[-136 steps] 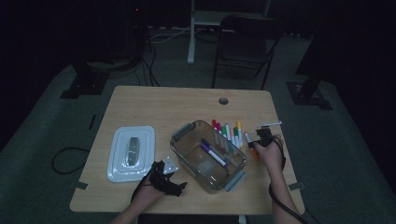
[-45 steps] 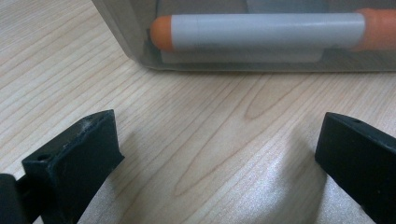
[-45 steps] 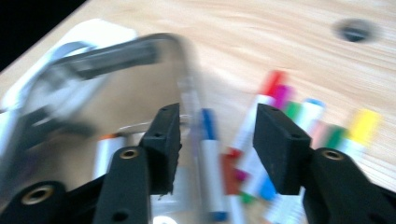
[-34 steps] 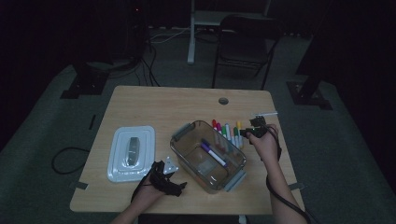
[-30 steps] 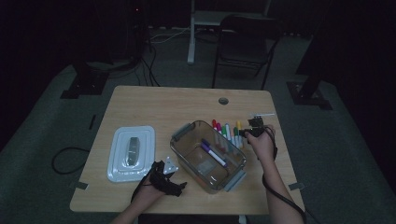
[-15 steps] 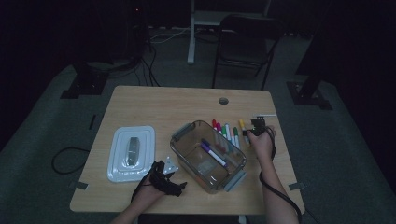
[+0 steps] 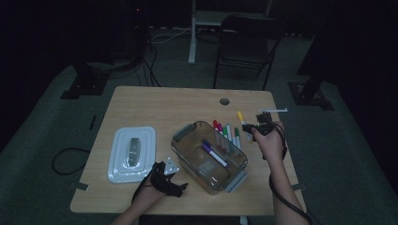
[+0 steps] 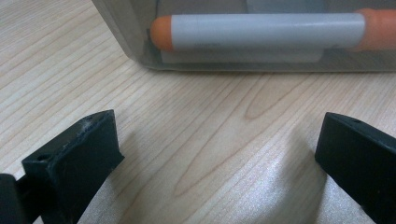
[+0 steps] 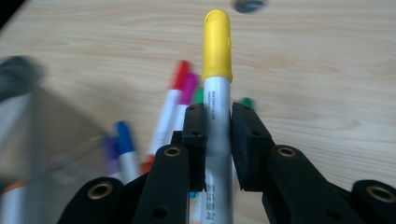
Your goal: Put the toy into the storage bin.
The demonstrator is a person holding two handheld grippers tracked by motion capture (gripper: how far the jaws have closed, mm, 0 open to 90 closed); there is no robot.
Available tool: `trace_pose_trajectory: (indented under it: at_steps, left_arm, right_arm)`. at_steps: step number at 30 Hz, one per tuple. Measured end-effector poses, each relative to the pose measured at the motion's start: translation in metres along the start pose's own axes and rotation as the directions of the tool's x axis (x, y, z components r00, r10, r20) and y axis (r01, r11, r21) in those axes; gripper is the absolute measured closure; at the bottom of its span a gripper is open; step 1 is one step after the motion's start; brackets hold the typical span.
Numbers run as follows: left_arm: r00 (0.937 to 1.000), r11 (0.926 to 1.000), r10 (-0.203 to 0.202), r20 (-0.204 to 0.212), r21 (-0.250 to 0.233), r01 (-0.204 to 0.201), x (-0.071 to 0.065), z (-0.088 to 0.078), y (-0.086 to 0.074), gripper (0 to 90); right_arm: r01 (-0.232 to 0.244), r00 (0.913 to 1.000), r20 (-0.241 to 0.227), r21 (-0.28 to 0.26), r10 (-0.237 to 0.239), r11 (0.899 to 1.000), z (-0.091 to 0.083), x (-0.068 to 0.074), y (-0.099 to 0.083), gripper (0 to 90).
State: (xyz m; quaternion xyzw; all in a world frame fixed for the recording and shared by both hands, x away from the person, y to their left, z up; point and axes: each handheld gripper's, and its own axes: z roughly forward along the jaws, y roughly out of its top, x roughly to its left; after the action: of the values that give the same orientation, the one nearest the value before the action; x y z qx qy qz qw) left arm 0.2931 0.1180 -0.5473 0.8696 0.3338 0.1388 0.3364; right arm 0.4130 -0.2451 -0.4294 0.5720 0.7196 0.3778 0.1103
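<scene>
Right gripper view: my right gripper point(image 9: 217, 123), clamped on the yellow marker point(image 9: 216, 93), holds it above the table point(image 9: 327, 70) beside the row of markers point(image 7: 227, 132), next due over the clear bin point(image 7: 187, 136) for release.

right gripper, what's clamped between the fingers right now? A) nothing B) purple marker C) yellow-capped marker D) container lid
C: in the right gripper view the right gripper has its fingers pressed on either side of the grey barrel of the yellow-capped marker, which points away over the table.
</scene>
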Motion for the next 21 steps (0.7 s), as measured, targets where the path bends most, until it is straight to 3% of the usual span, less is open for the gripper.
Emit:
trace_pose_trajectory:
  at_steps: [5, 9, 15, 18, 21]
  left_arm:
    - [1.0, 1.0, -0.001, 0.0, -0.001, 0.001, 0.0, 0.0, 0.0, 0.5]
    - [1.0, 1.0, -0.001, 0.0, -0.001, 0.001, 0.0, 0.0, 0.0, 0.5]
    - [1.0, 1.0, -0.001, 0.001, 0.001, 0.001, 0.0, 0.0, 0.0, 0.5]
    - [1.0, 1.0, -0.001, 0.001, 0.001, 0.001, 0.0, 0.0, 0.0, 0.5]
    - [1.0, 1.0, -0.001, 0.001, 0.001, 0.001, 0.0, 0.0, 0.0, 0.5]
  right_arm:
    - [0.069, 0.9948, -0.075, 0.0, -0.069, 0.998, -0.018, 0.03, 0.001, 76.4]
    - [0.128, 0.9831, -0.132, 0.004, -0.127, 0.992, -0.028, 0.054, -0.001, 76.4]
    - [0.231, 0.9496, -0.221, 0.012, -0.223, 0.973, -0.036, 0.091, -0.003, 76.4]
    - [0.28, 0.9292, -0.261, 0.035, -0.262, 0.959, -0.032, 0.109, -0.006, 76.3]
    - [0.31, 0.9147, -0.294, 0.07, -0.277, 0.948, -0.024, 0.121, -0.01, 76.3]
